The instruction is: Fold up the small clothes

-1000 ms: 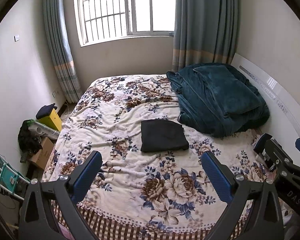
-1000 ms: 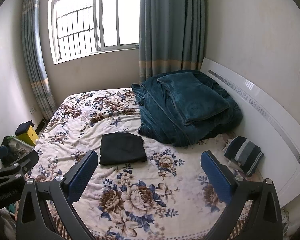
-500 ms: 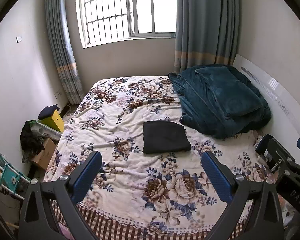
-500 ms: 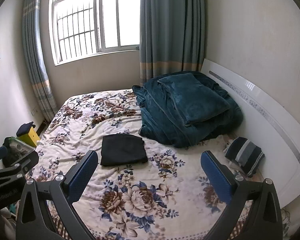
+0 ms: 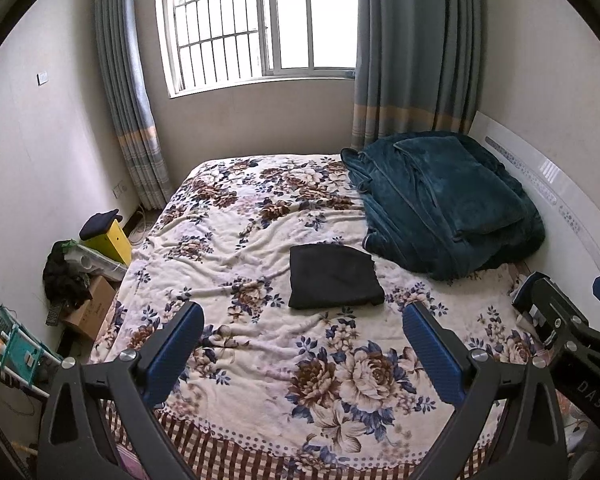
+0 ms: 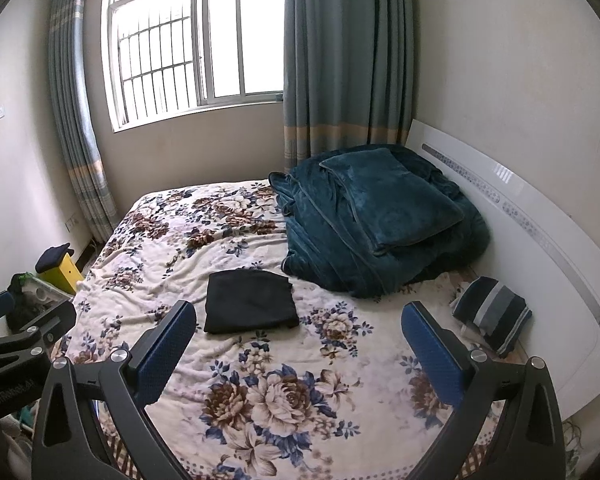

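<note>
Both tongs, left [image 5: 302, 342] and right [image 6: 298, 340], gape wide above the bed [image 5: 260, 360] bearing a folded black garment [image 5: 334, 277].

Left gripper [image 5: 302, 344] & right gripper [image 6: 298, 342]: black angular frames w/ triangular cutouts, silver screws, blue textured pads [image 5: 428, 352]; white lettering on the bodies, partly legible.

Both open grippers, left gripper [image 5: 302, 344] and right gripper [image 6: 298, 340], have moved back a little from the folded black garment [image 5: 334, 277].

Bed [image 5: 260, 380] bears folded black garment [image 5: 334, 276], teal blanket [image 5: 440, 204]
</note>
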The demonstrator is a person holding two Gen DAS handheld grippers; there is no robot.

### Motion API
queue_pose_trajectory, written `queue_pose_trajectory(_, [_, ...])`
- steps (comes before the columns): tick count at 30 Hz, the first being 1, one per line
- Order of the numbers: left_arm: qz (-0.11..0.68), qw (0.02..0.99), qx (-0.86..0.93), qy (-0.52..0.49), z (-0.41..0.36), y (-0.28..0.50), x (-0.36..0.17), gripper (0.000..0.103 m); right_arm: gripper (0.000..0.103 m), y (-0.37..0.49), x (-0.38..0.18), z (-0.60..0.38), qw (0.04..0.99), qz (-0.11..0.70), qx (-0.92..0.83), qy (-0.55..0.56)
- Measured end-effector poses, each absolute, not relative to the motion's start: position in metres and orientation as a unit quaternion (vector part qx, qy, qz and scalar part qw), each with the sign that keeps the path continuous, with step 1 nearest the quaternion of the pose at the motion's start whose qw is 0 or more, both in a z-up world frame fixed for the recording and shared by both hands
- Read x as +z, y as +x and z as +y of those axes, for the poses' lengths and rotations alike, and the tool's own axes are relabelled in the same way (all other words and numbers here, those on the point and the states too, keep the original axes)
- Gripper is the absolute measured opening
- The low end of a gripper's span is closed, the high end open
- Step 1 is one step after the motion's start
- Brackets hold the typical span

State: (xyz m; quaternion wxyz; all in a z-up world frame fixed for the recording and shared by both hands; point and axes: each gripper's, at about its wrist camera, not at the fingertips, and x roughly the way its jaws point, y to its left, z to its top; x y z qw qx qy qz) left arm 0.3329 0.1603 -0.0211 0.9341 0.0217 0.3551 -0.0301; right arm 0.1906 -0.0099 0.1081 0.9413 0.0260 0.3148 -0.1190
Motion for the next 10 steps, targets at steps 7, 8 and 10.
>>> queue_pose_trajectory(7, [0.355, 0.934, -0.03, 0.02, 0.1623, 0.3325, -0.0213, 0.102, 0.103, 0.1877, 0.1073, -0.0087, 0.941, 0.314, -0.122, 0.028])
queue_pose_trajectory(8, [0.355, 0.934, -0.03, 0.02, 0.1625, 0.3325, -0.0211, 0.102, 0.103, 0.1882, 0.107, -0.0089, 0.941, 0.314, -0.121, 0.027])
queue_pose_trajectory(10, [0.355, 0.934, -0.031, 0.02, 0.1628, 0.3333, -0.0212, 0.102, 0.103, 0.1872, 0.1065, -0.009, 0.941, 0.314, -0.121, 0.028])
